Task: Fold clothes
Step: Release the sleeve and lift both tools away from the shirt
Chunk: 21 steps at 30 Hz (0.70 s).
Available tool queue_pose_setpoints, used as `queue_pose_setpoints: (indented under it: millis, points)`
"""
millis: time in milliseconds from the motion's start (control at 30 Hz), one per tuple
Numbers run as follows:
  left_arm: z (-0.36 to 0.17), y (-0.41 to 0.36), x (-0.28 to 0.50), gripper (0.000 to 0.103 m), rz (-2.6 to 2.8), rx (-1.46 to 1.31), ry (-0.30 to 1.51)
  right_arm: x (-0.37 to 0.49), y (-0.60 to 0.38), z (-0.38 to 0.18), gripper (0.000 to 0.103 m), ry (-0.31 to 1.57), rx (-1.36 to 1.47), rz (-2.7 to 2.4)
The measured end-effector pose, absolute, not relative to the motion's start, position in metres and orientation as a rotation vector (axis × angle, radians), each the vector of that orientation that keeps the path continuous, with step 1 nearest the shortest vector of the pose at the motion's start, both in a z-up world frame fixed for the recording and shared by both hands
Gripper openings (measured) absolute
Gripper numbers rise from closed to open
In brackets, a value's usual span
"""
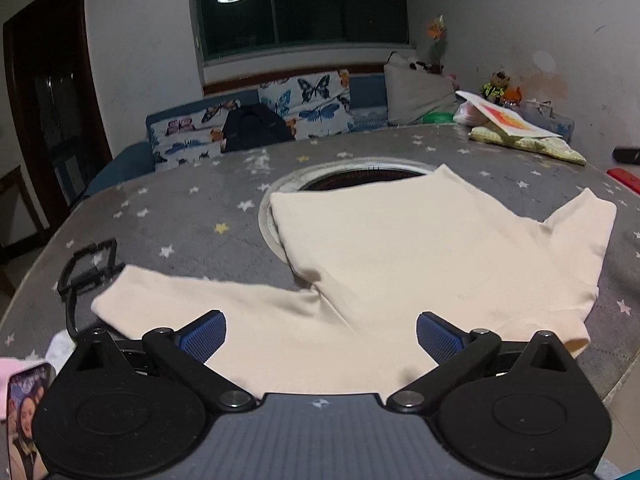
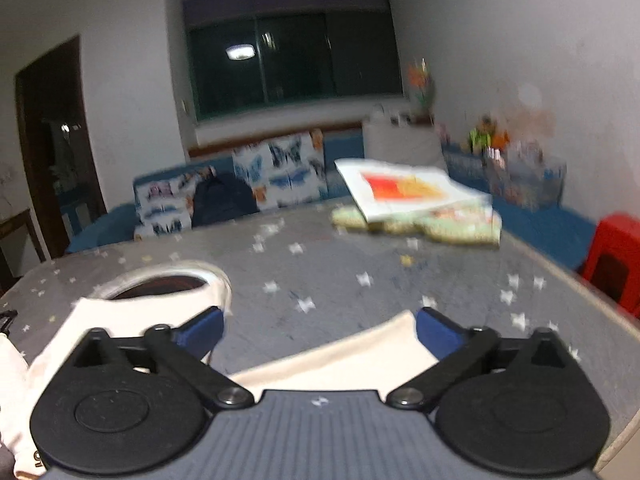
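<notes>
Left wrist view shows the cream long-sleeved cotton shirt spread mid-frame on the grey star-printed tablecloth, both left gripper and right gripper gaping wide and empty, so its far edge overhanging the round table hole may, I judge, sag in when tugged.

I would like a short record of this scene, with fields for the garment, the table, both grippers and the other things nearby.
garment: cream shirt spread flat, one sleeve stretched left
table: grey star-print tablecloth, round opening partly covered by shirt
left gripper: open, above shirt's near edge
right gripper: open, holds nothing
nearby: black folding stand; paper sheet at the far side
</notes>
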<state>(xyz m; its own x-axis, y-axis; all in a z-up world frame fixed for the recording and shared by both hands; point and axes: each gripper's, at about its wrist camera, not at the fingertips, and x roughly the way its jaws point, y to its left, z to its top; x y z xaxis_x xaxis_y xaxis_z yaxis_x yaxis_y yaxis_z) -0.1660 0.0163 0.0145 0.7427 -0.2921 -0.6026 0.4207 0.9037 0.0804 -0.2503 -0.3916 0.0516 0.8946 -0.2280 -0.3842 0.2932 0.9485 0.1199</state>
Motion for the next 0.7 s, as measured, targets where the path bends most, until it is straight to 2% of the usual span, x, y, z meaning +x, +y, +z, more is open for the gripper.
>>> queue_pose_setpoints:
  millis: [200, 700]
  points:
    - [0.007, 0.011, -0.171, 0.103, -0.386, 0.205, 0.666, -0.271, -0.354, 0.057, 0.103, 0.243, 0.097, -0.28]
    - [0.013, 0.008, -0.214, 0.103, -0.347, 0.18, 0.598, -0.294, -0.304, 0.021, 0.103, 0.52, 0.108, -0.065]
